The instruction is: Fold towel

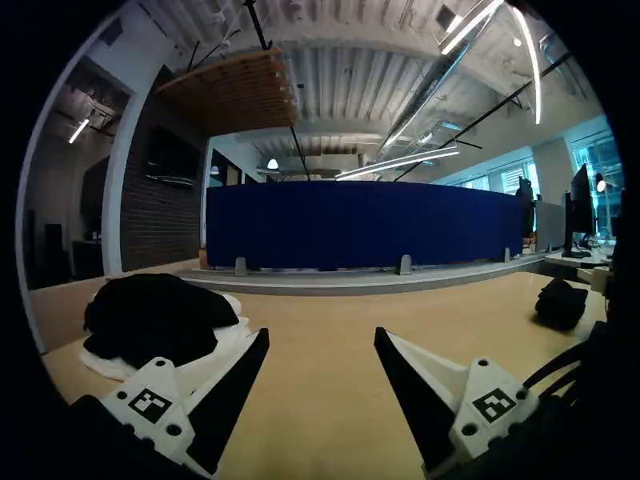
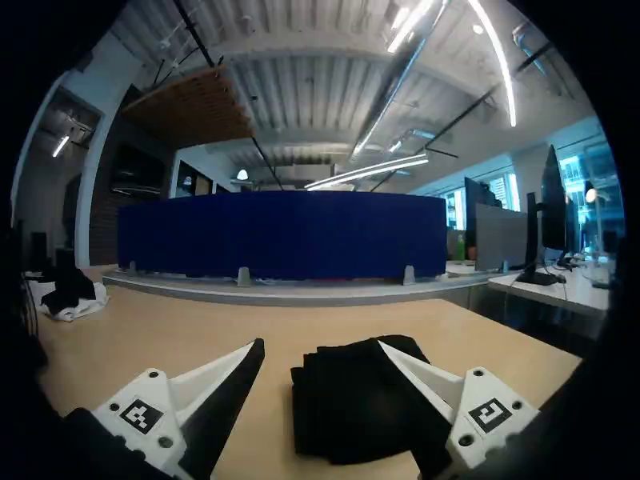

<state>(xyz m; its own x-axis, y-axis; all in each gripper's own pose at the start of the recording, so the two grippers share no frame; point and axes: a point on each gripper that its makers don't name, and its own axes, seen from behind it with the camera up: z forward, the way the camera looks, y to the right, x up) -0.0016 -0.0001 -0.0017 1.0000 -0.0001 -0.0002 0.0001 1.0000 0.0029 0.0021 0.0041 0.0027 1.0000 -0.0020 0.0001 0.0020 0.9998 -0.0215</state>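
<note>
In the left gripper view a heap of black towels lies on white ones at the left of the wooden table. My left gripper is open, low over the table just right of that heap, nothing between its fingers. In the right gripper view a folded black towel lies flat on the table. My right gripper is open above it, its right finger over the towel. The same folded towel appears far right in the left gripper view, and the heap far left in the right gripper view.
A blue divider screen stands along the table's far edge. Desks with monitors are off to the right. A dark brick wall rises at the far left. Bare tabletop lies between the heap and the folded towel.
</note>
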